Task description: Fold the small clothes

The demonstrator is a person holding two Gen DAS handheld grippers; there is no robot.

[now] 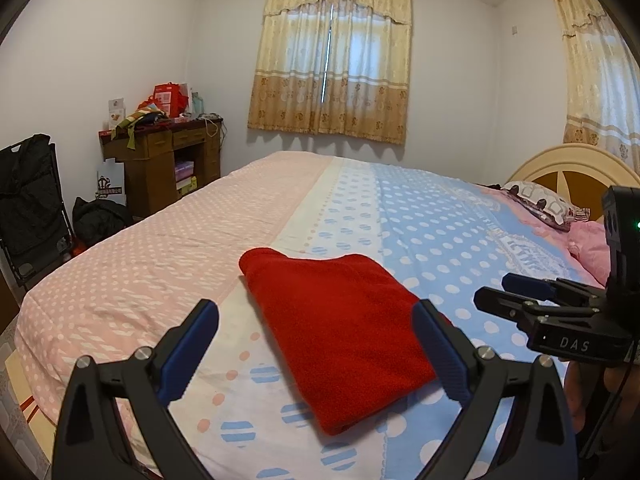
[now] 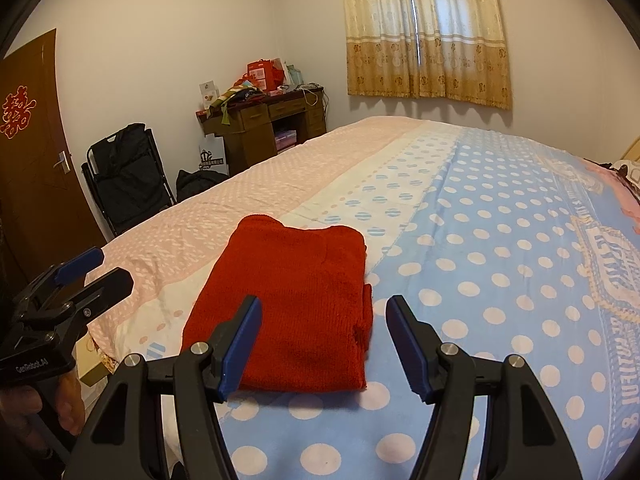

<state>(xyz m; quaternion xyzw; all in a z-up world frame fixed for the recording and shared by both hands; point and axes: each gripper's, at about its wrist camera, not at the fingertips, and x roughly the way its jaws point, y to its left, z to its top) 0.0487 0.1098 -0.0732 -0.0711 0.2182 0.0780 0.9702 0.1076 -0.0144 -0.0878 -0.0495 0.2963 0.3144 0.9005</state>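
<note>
My left gripper [image 1: 316, 344] sits nearest in the left wrist view, its two blue-padded fingers [image 1: 188, 354] spread wide with nothing held between them. The folded red sweater [image 1: 340, 332] lies on the bed below and beyond them, and no pad touches it. My right gripper [image 2: 324, 344] has its fingers [image 2: 240, 350] partly apart, also empty; the near right corner of the sweater shows in the gap between them, lying flat on the bed. In the left view the right gripper pokes in from the right edge, just beside the sweater, with part of my hand [image 1: 588, 396] beneath it.

The sweater is a neat rectangle, resting where the white band of the bedspread [image 2: 500, 240] meets the blue polka-dot part, close to the bed's near edge. Pink dotted fabric covers the left side of the bed.

Farther off, a patterned pillow [image 1: 540, 200] lies against a rounded cream headboard [image 1: 572, 160] at right. Beyond the bed's left side stand a black folding chair [image 2: 128, 176] and a cluttered dark wooden desk [image 2: 264, 124]. A brown door [image 2: 32, 152] with a red paper cutting is at far left. Yellow curtains [image 1: 332, 60] cover the window on the back wall
</note>
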